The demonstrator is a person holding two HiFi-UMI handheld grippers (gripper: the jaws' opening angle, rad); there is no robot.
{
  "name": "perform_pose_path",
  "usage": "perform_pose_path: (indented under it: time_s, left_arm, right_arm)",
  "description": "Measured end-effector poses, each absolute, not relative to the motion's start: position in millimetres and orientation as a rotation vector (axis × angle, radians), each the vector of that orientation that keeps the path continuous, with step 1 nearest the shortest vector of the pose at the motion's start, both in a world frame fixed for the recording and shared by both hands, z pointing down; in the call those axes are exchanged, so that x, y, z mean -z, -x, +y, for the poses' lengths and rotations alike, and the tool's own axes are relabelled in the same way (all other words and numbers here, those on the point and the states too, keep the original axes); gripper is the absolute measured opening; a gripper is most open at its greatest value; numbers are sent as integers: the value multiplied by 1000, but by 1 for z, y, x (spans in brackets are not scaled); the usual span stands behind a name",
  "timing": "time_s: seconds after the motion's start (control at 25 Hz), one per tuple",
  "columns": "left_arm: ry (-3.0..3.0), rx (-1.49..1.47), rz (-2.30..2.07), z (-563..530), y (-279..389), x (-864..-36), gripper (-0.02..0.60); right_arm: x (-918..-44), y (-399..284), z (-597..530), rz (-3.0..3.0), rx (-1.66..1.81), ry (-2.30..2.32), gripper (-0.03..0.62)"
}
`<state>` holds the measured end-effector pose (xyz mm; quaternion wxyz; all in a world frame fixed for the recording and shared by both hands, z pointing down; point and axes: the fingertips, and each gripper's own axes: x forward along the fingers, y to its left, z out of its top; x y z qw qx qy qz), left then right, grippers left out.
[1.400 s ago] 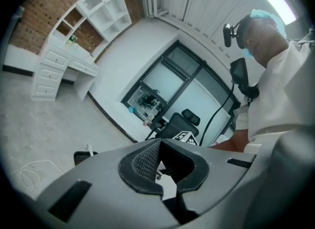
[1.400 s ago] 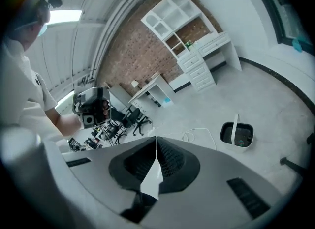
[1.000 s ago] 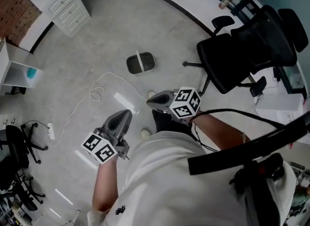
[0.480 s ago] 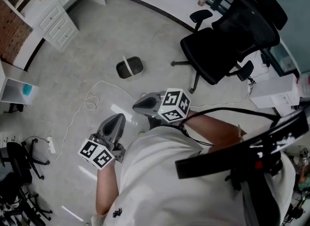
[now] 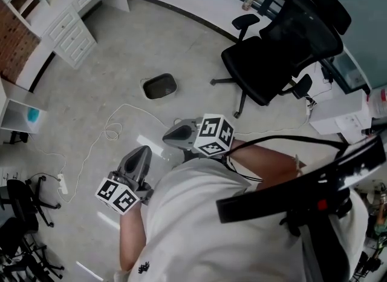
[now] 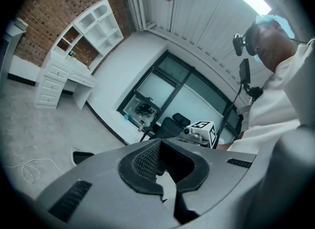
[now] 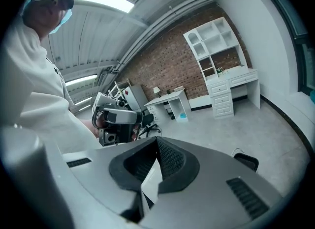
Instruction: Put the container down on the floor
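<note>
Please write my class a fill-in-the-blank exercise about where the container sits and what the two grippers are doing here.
The dark container rests on the ____.
The left gripper and the right gripper each hold ____.
The office chair is coloured ____.
Missing words: floor; nothing; black.

Container point(image 5: 160, 86) on floor point(image 5: 121, 45), black chair point(image 5: 284, 51) beyond

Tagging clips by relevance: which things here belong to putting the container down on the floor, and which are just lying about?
Job: container, on the floor; left gripper, shut and empty; right gripper, shut and empty.
Lying about: black office chair; white cable; power strip; white drawer unit.
</note>
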<state>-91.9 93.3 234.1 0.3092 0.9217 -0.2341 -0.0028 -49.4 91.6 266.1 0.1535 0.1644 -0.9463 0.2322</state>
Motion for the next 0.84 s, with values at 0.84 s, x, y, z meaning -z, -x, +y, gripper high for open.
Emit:
perform_pose_path:
  time_s: [0.84]
  left_arm:
    - [-2426,4,-614,100,107,-245,9]
  right_arm:
    - [-269,75,102,-2710,-617,-406,16]
